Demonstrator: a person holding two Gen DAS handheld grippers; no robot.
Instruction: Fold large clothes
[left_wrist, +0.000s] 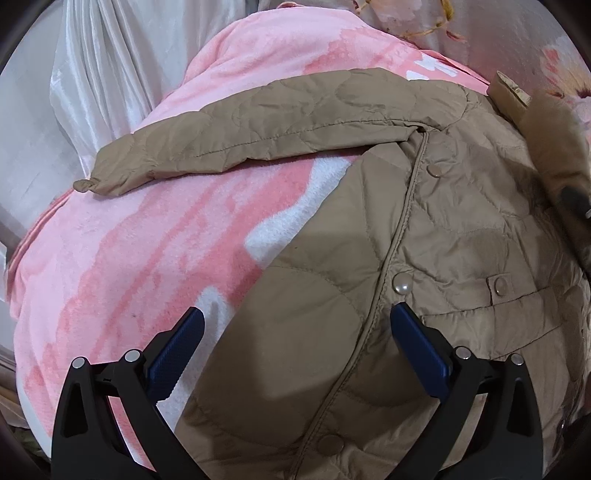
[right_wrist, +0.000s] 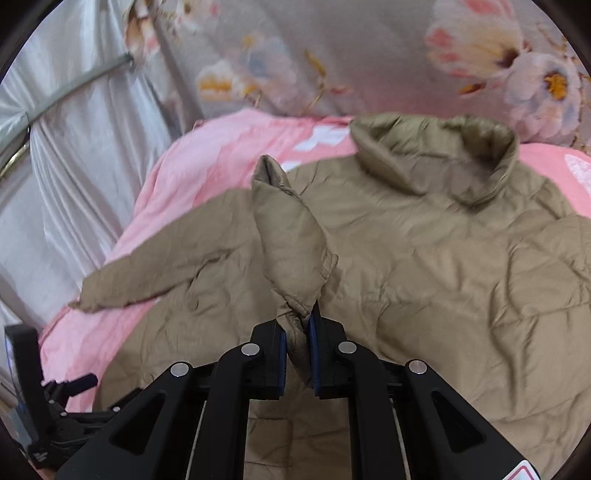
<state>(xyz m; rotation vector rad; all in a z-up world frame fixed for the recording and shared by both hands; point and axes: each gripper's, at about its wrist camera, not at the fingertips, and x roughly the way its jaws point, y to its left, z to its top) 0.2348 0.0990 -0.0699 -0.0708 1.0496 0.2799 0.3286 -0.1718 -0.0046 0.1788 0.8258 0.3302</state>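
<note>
A tan quilted jacket (left_wrist: 461, 229) lies front up on a pink blanket (left_wrist: 147, 258), its snap buttons (left_wrist: 402, 286) showing. One sleeve (left_wrist: 258, 125) stretches out to the left over the blanket. My left gripper (left_wrist: 298, 314) hovers open above the jacket's lower front edge, with nothing between its blue pads. In the right wrist view the jacket (right_wrist: 461, 277) fills the middle, collar (right_wrist: 443, 162) at the far side. My right gripper (right_wrist: 297, 325) is shut on the bunched cuff of the other sleeve (right_wrist: 291, 236), which rises from the jaws over the jacket body.
White satin curtains (left_wrist: 96, 74) hang at the left. A flowered sheet (right_wrist: 369, 55) lies beyond the blanket. A blurred tan shape (left_wrist: 557, 147) crosses the right edge of the left wrist view. The black frame of the other hand-held tool (right_wrist: 44, 406) shows at the lower left.
</note>
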